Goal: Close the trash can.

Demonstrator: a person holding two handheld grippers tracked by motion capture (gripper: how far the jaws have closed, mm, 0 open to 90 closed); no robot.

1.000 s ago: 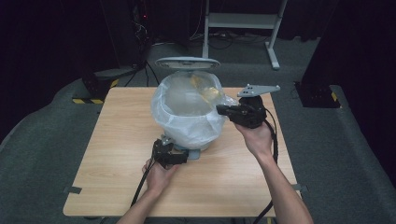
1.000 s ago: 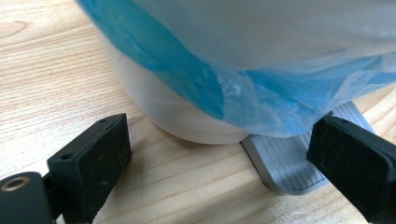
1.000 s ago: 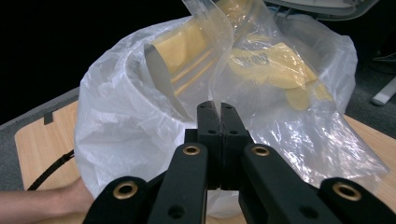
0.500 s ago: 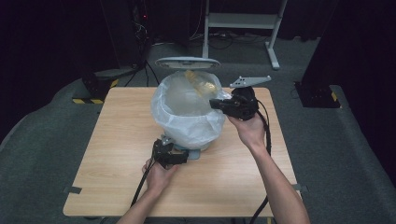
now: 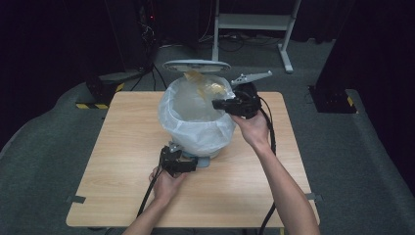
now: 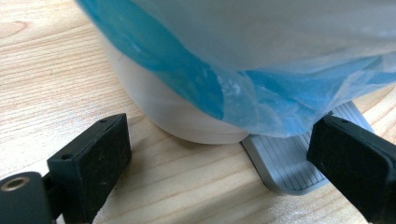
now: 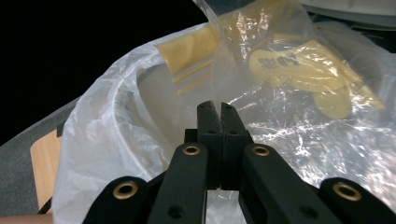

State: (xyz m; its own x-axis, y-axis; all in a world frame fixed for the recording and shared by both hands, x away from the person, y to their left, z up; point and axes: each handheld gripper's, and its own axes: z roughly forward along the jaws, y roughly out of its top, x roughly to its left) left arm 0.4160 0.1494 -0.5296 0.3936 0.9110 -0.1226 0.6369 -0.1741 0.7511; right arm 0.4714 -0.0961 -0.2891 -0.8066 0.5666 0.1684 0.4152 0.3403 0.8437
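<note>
My right gripper [image 5: 219,104], jaws pressed together, has slid up-frame over bin [image 5: 198,117] rim toward yellow packet [image 7: 299,65]; left gripper [image 5: 188,164] spread at pedal [image 6: 285,163], lid [image 5: 195,65] up.

bin [image 6: 154,102]: white | liner bag [image 5: 195,117]: translucent bluish-white | packet [image 7: 299,65]: clear, yellow contents | pedal [image 6: 285,161]: grey, ribbed | counter [image 5: 122,147]: light woodgrain

We are seeing a wooden table [image 5: 122,147] standing on grey carpet [image 5: 352,161]. Beyond the table's far edge, a white metal stand [image 5: 254,22] is resting on the floor with black cables [image 5: 235,44] lying beneath it. To the table's far left, a yellow-and-black striped block [image 5: 93,105] is sitting.
</note>
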